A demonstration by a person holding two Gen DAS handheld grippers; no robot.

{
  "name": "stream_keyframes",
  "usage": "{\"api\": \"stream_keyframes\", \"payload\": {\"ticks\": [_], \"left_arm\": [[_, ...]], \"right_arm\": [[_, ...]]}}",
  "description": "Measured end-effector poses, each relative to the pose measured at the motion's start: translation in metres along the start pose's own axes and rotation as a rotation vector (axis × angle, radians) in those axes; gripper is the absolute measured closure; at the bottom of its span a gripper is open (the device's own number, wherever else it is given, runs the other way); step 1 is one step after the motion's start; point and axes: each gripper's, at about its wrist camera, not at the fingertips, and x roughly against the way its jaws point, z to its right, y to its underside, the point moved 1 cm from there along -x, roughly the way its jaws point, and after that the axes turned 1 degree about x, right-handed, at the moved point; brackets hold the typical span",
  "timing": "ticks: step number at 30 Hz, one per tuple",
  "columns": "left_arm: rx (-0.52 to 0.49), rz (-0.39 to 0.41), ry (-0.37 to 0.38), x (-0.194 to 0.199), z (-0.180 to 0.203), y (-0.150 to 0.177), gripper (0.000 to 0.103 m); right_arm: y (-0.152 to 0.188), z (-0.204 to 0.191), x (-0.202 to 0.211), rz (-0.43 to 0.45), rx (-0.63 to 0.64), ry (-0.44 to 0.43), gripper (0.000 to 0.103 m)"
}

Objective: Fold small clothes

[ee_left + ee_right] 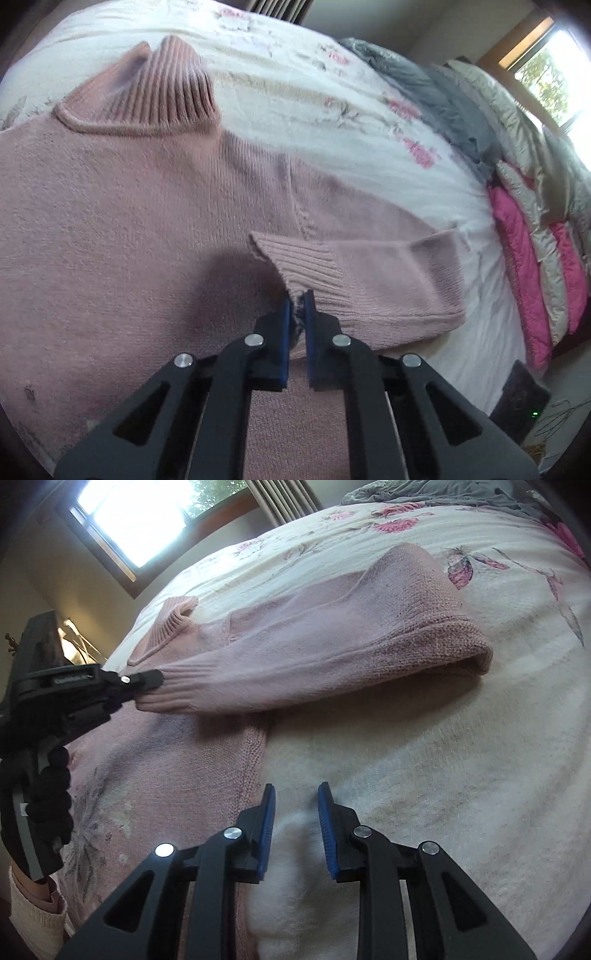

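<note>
On the bed (pixel 443 738), the left gripper (pixel 300 299) is pinching the pink sweater (pixel 110 221) by its sleeve cuff (pixel 295 258). Right gripper (pixel 296 794) is hovering near the sweater's edge, jaws sitting apart, gripping nothing.

Both wrist views close above bed (pixel 332 110), angled down; shared: pink sweater (pixel 129 221), sleeve cuff (pixel 166 698).

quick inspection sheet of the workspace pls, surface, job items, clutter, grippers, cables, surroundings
surface: bed with a floral blanket, sweater spread on it
job's things: pink sweater lying flat, one sleeve folded across, cuff lifted
clutter: grey bedding and pink-and-cream quilt heaped at the bed edge
grippers: left gripper pinching the cuff; right gripper open, holding nothing, above the sweater's edge
cables: loose wires on the floor by a black box
surroundings: window, curtain
</note>
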Motion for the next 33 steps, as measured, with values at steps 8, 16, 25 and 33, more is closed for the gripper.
{"api": "stream_keyframes", "payload": {"ticks": [8, 16, 25, 33], "left_arm": [[0.05, 0.215, -0.13, 0.099, -0.07, -0.027, 0.098], [0.2, 0.258, -0.242, 0.137, -0.174, -0.036, 0.098], [0.23, 0.177, -0.351, 0.118, -0.216, -0.02, 0.091], [0.217, 0.311, -0.328, 0.164, -0.2, -0.024, 0.068]], "right_arm": [[-0.009, -0.008, 0.01, 0.019, 0.032, 0.019, 0.078], [-0.051, -0.044, 0.008, 0.066, 0.09, -0.026, 0.078], [-0.078, -0.051, -0.065, -0.084, 0.059, 0.017, 0.072], [-0.071, -0.069, -0.045, -0.047, 0.13, 0.01, 0.068]]}}
